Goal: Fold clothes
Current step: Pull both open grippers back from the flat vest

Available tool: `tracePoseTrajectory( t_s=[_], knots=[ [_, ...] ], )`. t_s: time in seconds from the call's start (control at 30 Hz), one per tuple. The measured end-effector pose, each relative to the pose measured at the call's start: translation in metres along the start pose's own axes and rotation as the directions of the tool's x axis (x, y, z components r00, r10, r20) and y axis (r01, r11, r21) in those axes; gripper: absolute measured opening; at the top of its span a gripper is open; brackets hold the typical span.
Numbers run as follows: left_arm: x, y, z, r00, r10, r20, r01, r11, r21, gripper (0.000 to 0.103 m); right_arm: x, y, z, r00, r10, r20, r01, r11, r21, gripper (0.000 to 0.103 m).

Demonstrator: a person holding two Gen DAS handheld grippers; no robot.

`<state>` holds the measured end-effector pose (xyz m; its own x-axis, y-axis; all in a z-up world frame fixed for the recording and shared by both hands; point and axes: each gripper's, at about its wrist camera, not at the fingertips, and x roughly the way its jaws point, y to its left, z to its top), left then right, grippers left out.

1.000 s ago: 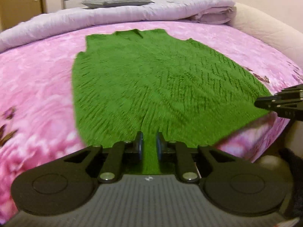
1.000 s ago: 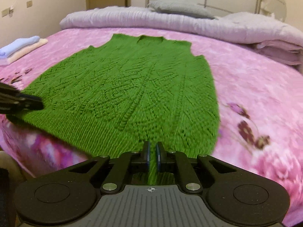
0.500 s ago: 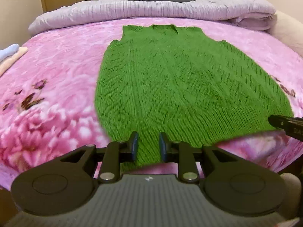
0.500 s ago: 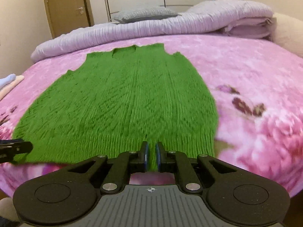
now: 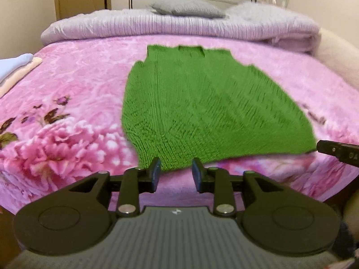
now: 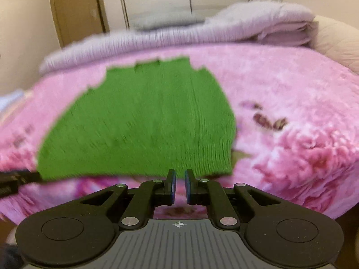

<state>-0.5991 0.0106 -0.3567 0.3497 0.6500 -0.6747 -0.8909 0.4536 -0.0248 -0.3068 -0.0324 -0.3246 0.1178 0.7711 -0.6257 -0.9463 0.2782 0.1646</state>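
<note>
Now the green cable-knit sleeveless garment [image 5: 208,109] lies spread flat on the pink floral bedspread [image 5: 74,94], neckline toward the far lavender quilt [image 5: 179,25], hem close to the bed's near edge. The left hand-held gripper [image 5: 175,174] hangs just off the hem's left end, its jaws opening and nothing between them; the right hand-held gripper [image 6: 179,185] sits off the right end, its jaws parting only slightly, also empty. The risk, as I judge it, is that the hem lies so near the edge that a careless regrasp drags the knit off the bed, or pinches the plush bedspread along with it; the loose knit would also stretch askew if only one corner is lifted. Compared with a second ago, both grippers have let go of the hem and backed off upward, and the garment lies farther away in both views, with a folded pale stack [image 5: 15,69] now visible at far left.
</note>
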Motion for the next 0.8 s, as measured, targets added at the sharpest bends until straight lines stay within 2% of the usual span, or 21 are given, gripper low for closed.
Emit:
tracePoseTrajectory(
  t_s=[0.03,0.07,0.1,0.43,0.7,0.8],
  knots=[
    [-0.007,-0.001,0.001,1.0,-0.001,0.011,0.001,1.0,0.0,0.028,-0.01,0.001,0.001,1.0,0.009,0.019,-0.009,1.0,0.0,0.037],
    [-0.013,-0.001,0.002,1.0,-0.002,0.022,0.002,1.0,0.0,0.028,-0.02,0.001,0.003,0.999,0.017,0.037,-0.017,1.0,-0.001,0.069],
    [-0.018,-0.003,0.003,1.0,-0.005,0.03,0.005,1.0,0.003,0.029,-0.03,0.002,0.004,0.998,0.026,0.056,-0.026,1.0,-0.001,0.076],
    [-0.059,-0.012,0.001,0.998,-0.015,0.06,0.013,0.999,0.033,0.033,-0.077,0.002,0.013,0.992,0.059,0.112,-0.058,0.998,-0.011,0.077],
    [-0.071,-0.012,0.011,0.997,0.001,0.078,-0.004,0.999,0.046,0.034,-0.086,0.007,0.021,0.991,0.068,0.115,-0.068,0.998,-0.004,0.077],
    [-0.062,-0.009,0.02,0.998,0.007,0.057,-0.009,0.999,0.043,0.034,-0.078,0.01,0.025,0.993,0.071,0.098,-0.07,0.997,-0.008,0.077]
  ],
)
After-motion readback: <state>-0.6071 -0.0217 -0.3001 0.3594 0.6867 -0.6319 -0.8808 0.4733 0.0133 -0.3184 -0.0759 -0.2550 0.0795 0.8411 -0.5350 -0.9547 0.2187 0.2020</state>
